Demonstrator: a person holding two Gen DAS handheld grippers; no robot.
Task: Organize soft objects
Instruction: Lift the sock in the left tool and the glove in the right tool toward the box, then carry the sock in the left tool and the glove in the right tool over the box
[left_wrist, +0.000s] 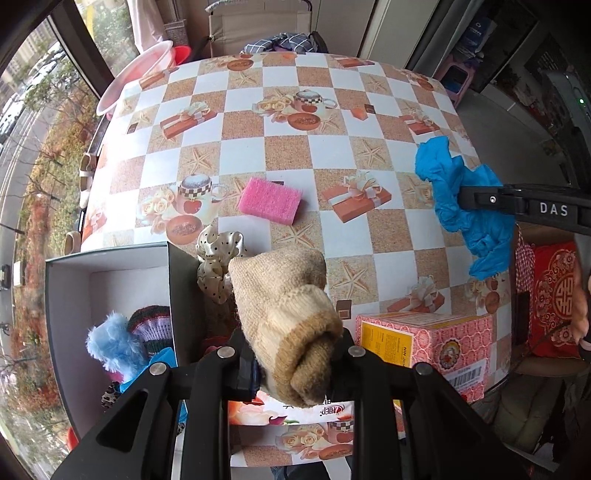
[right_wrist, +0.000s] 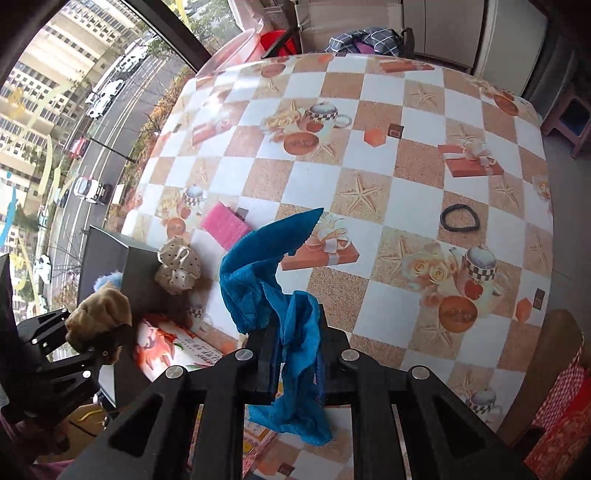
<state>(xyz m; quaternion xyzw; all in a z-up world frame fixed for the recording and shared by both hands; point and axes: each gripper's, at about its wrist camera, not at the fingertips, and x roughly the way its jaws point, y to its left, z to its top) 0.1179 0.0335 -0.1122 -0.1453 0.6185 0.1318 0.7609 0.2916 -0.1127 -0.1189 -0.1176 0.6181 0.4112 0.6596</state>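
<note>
Checkered table (left_wrist: 280, 155), left tongs (left_wrist: 295, 363) clamped on rolled beige knit sock (left_wrist: 288, 314), right tongs (right_wrist: 295, 354) clamped on crumpled blue cloth (right_wrist: 266, 273)

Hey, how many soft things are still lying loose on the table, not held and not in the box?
3: the pink sponge mid-table, the dotted scrunchie against the box, and the black hair band toward the right. Others may be hidden.

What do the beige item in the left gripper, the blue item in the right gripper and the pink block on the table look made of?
Beige sock: knitted yarn, probably wool or acrylic; ribbed stitches show, matte. Blue cloth: thin woven or mesh fabric, slightly sheer, crumpling in loose folds. Pink sponge: foam, porous rough face, matte.
</note>
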